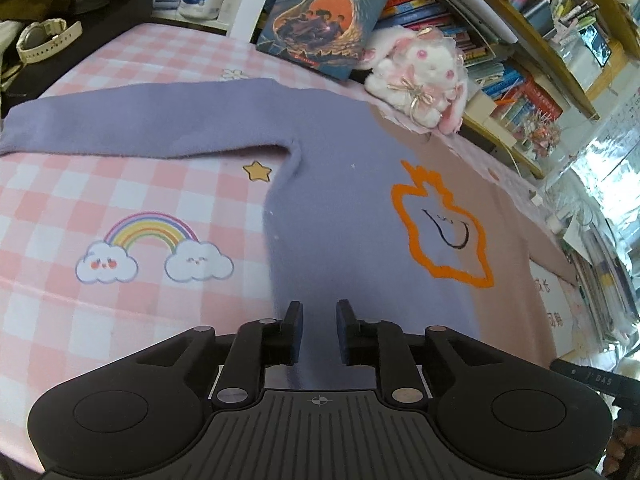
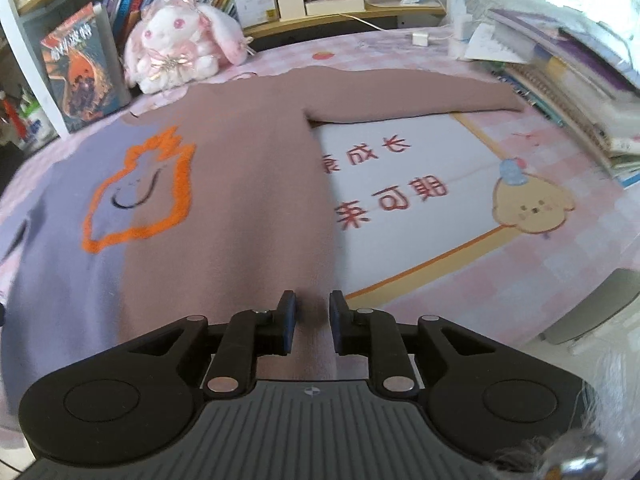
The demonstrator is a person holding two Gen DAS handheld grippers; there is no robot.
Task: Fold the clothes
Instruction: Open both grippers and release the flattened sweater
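A two-tone sweater lies flat on the pink checked table, lavender half and dusty-pink half, with an orange flame-shaped outline and a smile on the chest. Its lavender sleeve stretches left and its pink sleeve stretches right. My left gripper is open over the lavender hem, holding nothing. My right gripper is open over the pink hem near the sweater's right edge, holding nothing.
A pink-and-white plush rabbit and an upright book stand behind the sweater by the bookshelves. A white watch lies at the far left. Stacked notebooks and a white charger sit at the right.
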